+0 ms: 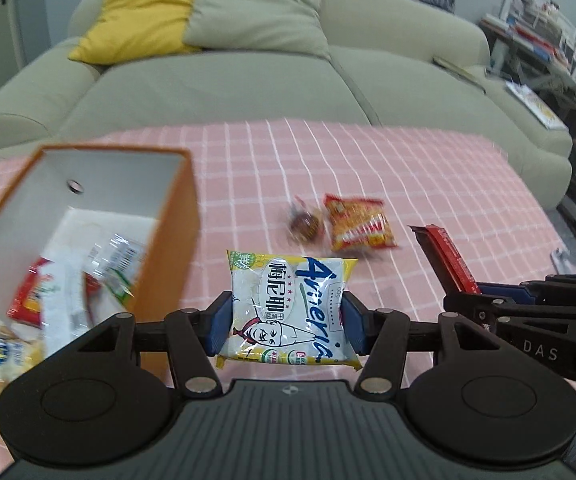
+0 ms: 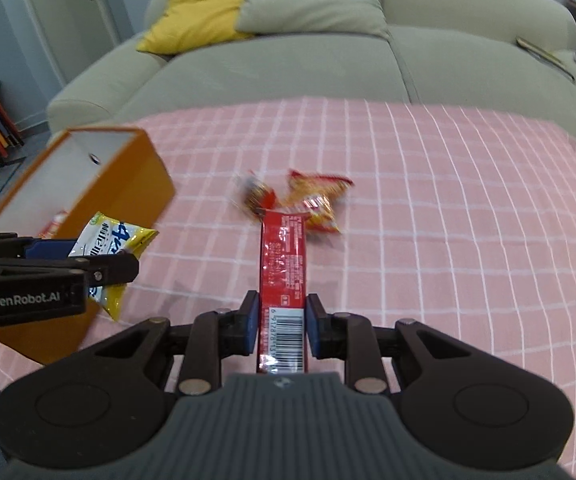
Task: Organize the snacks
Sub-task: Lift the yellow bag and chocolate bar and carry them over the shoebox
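Snacks are split between an orange box (image 1: 168, 240) with a white interior, standing at the left end of a table covered by a pink checked cloth (image 1: 428, 184), and the cloth itself. Left gripper (image 1: 286, 322): jaws set wide, blue pads pressed against both side edges of a white-and-yellow snack packet (image 1: 288, 308) printed with blue lettering and a cartoon figure; the packet is held clear of the cloth, just right of the box's orange wall. Right gripper (image 2: 282, 322): jaws drawn close, pads clamped on the barcode end of a long red wrapped bar (image 2: 284, 260), which projects forward from the jaws above the cloth. In the left wrist view, the bar and the right gripper appear at the right edge; in the right wrist view, the left gripper and its packet appear at the left, in front of the box. Inside the box lie several packets (image 1: 68, 280), red, white and yellow, blurred. Two items lie loose near the middle of the cloth: a red-and-yellow packet (image 1: 358, 224) and, touching or just beside its left edge, a small dark wrapped item (image 1: 306, 224), too blurred to identify. Behind the table stands a pale green sofa (image 1: 228, 88) carrying a yellow cushion (image 1: 140, 16) and a green cushion (image 1: 256, 8).
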### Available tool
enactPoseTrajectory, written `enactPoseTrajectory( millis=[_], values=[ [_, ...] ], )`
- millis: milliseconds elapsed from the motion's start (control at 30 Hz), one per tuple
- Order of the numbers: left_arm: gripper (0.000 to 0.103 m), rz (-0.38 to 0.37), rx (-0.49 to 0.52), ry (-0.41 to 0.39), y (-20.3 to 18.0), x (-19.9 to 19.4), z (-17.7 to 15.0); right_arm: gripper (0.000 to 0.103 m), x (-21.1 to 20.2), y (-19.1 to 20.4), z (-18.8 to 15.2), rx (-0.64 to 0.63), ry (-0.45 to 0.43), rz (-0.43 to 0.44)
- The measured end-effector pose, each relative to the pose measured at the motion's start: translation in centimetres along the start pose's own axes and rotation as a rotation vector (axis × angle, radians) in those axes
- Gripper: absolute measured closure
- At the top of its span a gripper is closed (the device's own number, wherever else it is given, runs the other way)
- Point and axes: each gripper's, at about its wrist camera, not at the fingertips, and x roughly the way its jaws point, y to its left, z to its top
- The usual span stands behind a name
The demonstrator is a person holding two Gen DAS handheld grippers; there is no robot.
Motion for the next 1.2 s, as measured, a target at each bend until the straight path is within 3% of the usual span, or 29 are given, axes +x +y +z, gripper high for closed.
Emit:
enactPoseTrajectory(
  millis=[267, 500, 600, 933, 1200],
  values=[
    [0.039, 0.049, -0.015, -0.064, 3.8, -4.5, 2.7, 0.082, -1.8, 5.4, 3.5, -0.093, -0.064, 0.077],
    [0.039, 0.115, -0.050, -0.069, 9.2, -6.8, 5.2, 0.082, -1.7, 11.6, 7.4, -0.194, -0.063, 0.249],
    [0.039, 0.138, -0.077, -0.056, 11.5, -6.9, 5.9, 0.082, -0.9, 14.9, 8.7, -0.271, -0.068, 0.283],
    [0.039, 0.198, -0.157, 0.049, 17.7, -2.1, 7.0, 0.082, 5.6, 21.9, 11.3, -0.473, -0.025, 0.245],
    [0.039, 0.249, -0.105, 0.134, 19.3, 2.7, 6.3, 0.082, 11.6, 23.6, 12.5, -0.633, 0.030, 0.200]
  ],
)
